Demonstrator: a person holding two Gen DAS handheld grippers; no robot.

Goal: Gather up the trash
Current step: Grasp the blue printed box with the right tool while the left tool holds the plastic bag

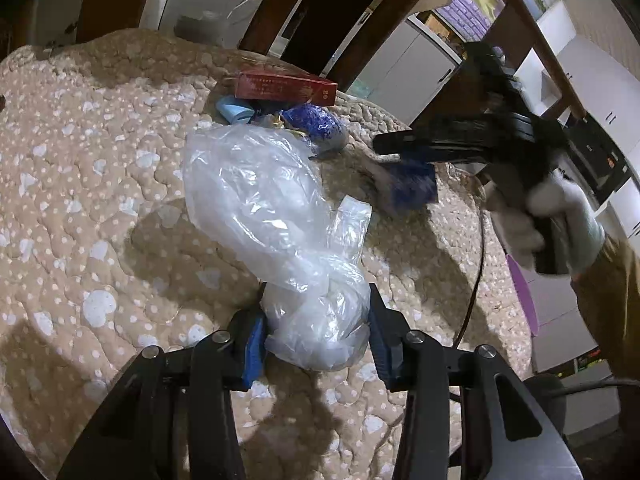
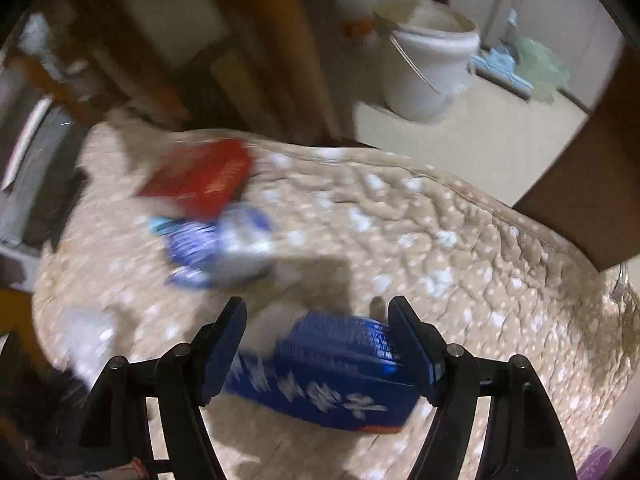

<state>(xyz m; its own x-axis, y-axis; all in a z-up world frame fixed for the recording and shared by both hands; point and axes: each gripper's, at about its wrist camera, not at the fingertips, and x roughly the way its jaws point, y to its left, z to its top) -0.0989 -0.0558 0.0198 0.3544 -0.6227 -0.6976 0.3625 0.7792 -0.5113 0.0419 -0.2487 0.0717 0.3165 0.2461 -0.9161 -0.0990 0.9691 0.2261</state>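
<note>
A crumpled clear plastic bag (image 1: 256, 200) lies on a beige dotted cushion (image 1: 100, 168). My left gripper (image 1: 318, 300) is shut on the bag's bunched near end, with both blue pads against it. In the left wrist view my right gripper (image 1: 412, 168) comes in from the right, held by a gloved hand (image 1: 560, 208), and carries a blue packet (image 1: 414, 184) just above the cushion. In the blurred right wrist view that blue packet with white print (image 2: 332, 376) sits between the right gripper's (image 2: 316, 308) pads. A red box (image 1: 284, 88) and crumpled blue wrappers (image 1: 316, 120) lie behind the bag.
The cushion (image 2: 440, 240) covers a wooden chair whose dark back slats (image 1: 280, 4) rise behind the trash. A white bucket (image 2: 428, 68) stands on the floor beyond the seat. A thin cable (image 1: 478, 260) hangs by the cushion's right edge. White cabinets (image 1: 416, 60) line the room.
</note>
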